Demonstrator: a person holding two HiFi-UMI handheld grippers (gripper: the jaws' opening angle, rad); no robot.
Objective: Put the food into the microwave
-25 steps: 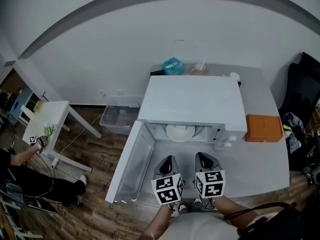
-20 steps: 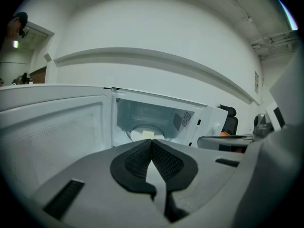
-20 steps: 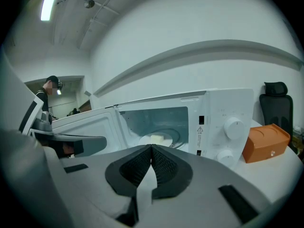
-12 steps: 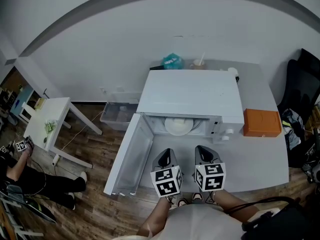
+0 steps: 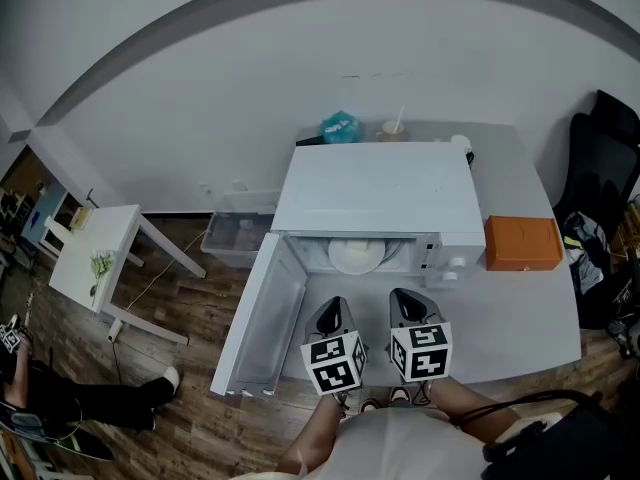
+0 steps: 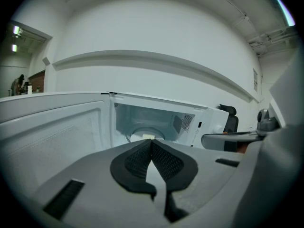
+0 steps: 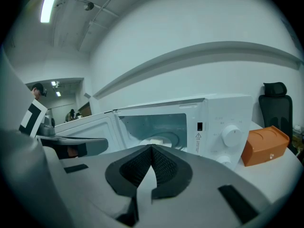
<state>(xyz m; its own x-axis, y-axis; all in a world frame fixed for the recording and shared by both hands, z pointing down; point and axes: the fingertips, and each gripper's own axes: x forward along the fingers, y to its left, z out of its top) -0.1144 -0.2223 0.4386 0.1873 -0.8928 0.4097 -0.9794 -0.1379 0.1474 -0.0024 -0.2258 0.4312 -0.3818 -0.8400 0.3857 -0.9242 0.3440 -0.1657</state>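
Both closed: left gripper (image 5: 336, 310), right gripper (image 5: 403, 302); microwave (image 5: 378, 190) open.

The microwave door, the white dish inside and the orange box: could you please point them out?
microwave door (image 5: 262, 318), head view, its inner face.
white dish (image 5: 355, 255), head view, its centre.
orange box (image 5: 523, 243), head view, its top.

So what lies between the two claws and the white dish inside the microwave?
Head view: only a bare strip of table separates the left claw and right claw from the white dish in the open microwave.
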